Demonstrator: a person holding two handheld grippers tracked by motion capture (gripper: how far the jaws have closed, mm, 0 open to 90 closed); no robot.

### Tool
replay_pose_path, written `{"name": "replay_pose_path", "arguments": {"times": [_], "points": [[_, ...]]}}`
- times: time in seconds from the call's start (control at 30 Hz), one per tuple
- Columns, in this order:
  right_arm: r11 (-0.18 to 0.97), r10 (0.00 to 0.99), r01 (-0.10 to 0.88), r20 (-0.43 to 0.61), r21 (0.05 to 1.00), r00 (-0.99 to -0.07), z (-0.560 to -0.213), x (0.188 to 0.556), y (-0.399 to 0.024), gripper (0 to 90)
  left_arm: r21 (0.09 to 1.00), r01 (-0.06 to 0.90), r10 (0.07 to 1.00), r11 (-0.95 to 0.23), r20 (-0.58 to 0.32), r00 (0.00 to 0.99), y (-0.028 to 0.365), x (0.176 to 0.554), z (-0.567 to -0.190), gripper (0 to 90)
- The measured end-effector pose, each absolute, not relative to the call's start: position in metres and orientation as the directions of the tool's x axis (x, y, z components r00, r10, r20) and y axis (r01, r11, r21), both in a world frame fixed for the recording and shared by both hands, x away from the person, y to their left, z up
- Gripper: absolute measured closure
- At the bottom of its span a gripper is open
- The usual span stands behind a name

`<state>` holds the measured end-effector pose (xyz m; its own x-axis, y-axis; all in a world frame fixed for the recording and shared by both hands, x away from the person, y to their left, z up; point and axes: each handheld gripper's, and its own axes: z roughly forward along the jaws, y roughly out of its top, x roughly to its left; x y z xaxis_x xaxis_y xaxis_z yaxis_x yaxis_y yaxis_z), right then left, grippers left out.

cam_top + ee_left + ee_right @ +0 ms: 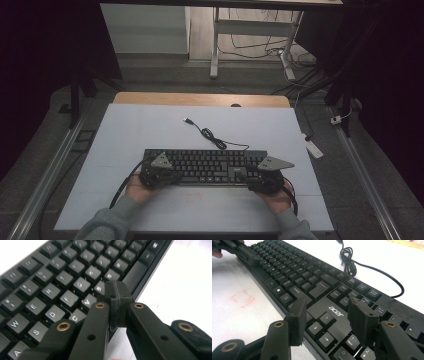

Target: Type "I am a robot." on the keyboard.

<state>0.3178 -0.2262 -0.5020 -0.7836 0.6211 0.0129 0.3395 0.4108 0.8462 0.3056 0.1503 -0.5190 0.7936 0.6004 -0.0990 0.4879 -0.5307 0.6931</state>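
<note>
1. Two hand-held grippers rest at the near edge of a black keyboard (205,166), which lies lower centre in the high view on a white table (150,130); its cable (212,137) coils away toward the upper centre.
2. Left gripper (159,172), lower left of centre in the high view; jaws clenched together with nothing between them; in the left gripper view (115,293) their joined tips sit over the bottom letter row, beside the space bar (132,273).
3. Right gripper (264,176), lower right of centre; jaws released, standing apart; in the right gripper view (327,312) they hover above the arrow keys (322,327); whether they touch the keys cannot be told.
</note>
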Motion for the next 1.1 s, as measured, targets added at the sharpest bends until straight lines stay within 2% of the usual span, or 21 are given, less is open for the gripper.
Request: {"name": "replay_pose_path", "arguments": {"times": [0.23,0.53,0.73,0.87,1.1], "points": [[0.407,0.623,0.341,0.016,0.848,-0.782,-0.502,0.318,-0.226,49.5,0.748,0.486,0.625,-0.452,-0.123,0.771,0.161,0.305,-0.509,86.2],[0.42,0.619,0.342,0.01,0.84,-0.785,-0.503,0.318,-0.225,49.4,0.772,0.508,0.672,-0.382,-0.145,0.726,0.174,0.304,-0.501,58.9],[0.418,0.619,0.343,0.013,0.841,-0.785,-0.503,0.318,-0.225,49.4,0.774,0.519,0.704,-0.364,-0.137,0.697,0.18,0.303,-0.498,45.9],[0.42,0.618,0.343,0.013,0.84,-0.786,-0.503,0.319,-0.225,49.4,0.773,0.531,0.724,-0.348,-0.139,0.676,0.186,0.304,-0.495,41.3],[0.423,0.618,0.343,0.011,0.839,-0.786,-0.504,0.319,-0.225,49.4,0.756,0.56,0.749,-0.339,-0.144,0.647,0.193,0.307,-0.496,39.7]]}}
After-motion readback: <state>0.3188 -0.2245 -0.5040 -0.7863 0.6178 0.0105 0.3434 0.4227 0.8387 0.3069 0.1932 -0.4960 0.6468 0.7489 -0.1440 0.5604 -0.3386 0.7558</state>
